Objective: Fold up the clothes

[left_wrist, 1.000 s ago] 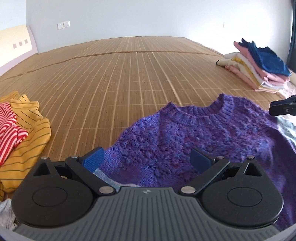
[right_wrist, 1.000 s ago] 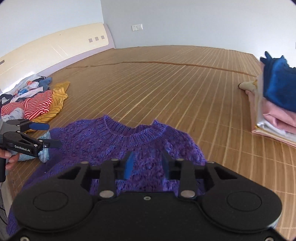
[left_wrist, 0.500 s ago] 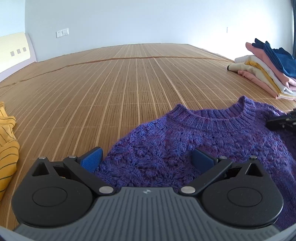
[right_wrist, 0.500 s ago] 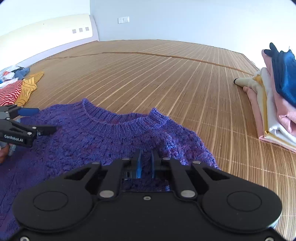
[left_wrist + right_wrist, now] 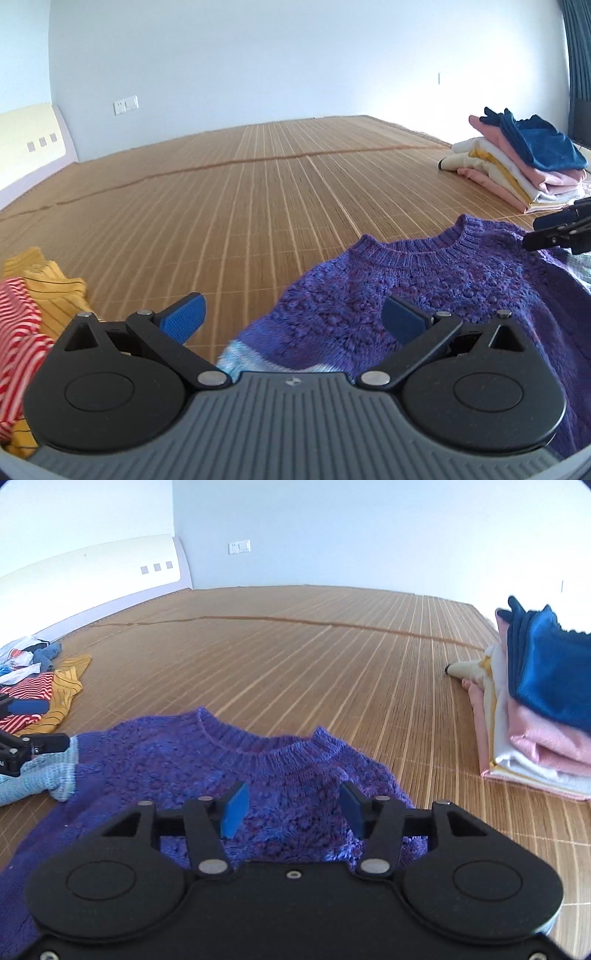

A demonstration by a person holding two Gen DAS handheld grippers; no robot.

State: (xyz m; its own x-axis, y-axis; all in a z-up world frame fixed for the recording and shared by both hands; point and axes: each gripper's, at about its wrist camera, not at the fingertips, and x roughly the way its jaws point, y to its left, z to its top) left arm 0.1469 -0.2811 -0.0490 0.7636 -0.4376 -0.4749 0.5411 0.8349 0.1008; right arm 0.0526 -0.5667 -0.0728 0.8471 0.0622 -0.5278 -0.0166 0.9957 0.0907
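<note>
Your purple sweater (image 5: 236,771) lies flat, collar pointing away from you toward the far wall. Both your left gripper (image 5: 291,317) and right gripper (image 5: 291,808) hang over it with fingers apart, holding nothing. Only the right view shows its pale-blue cuff (image 5: 44,779) (bunched at the left).

1. This is a home bedroom: a wide bamboo mat (image 5: 295,657) covers a bed surface.
2. At ten o'clock stands a cream padded headboard (image 5: 92,576).
3. Plain white walls carry a light switch (image 5: 239,547).
4. At three o'clock lies a stack of folded clothes (image 5: 535,709).
</note>
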